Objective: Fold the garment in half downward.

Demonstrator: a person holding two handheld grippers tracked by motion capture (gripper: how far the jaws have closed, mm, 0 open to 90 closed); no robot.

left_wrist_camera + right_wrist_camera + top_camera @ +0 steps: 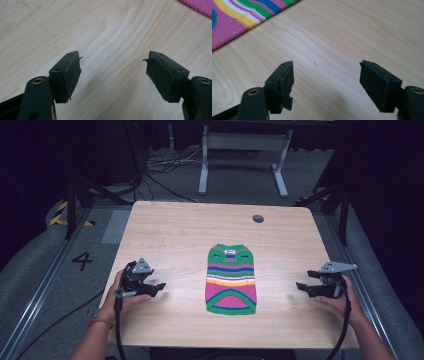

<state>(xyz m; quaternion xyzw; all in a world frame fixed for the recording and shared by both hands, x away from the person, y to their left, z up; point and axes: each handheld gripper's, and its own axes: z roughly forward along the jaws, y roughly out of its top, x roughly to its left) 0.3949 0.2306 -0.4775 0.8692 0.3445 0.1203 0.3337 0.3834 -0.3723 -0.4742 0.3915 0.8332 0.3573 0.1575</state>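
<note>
A small striped knitted sweater [231, 279] in green, pink, yellow and blue lies flat in the middle of the wooden table [170, 230]. My left gripper [159, 287] rests on the table to the sweater's left, open, with bare wood between its jaws. In the left gripper view that gripper [113, 58] shows a pink corner of the sweater [200, 6] at the top right. My right gripper [301, 286] sits to the sweater's right, open and holding nothing. In the right gripper view, beyond that gripper [327, 63], the sweater's [239, 15] striped edge fills the top left corner.
A round cable hole [258, 218] sits near the table's far edge. Behind the table stand a white metal frame [243, 150] and loose cables [165, 165] on the grey floor. Black stands flank the table on both sides.
</note>
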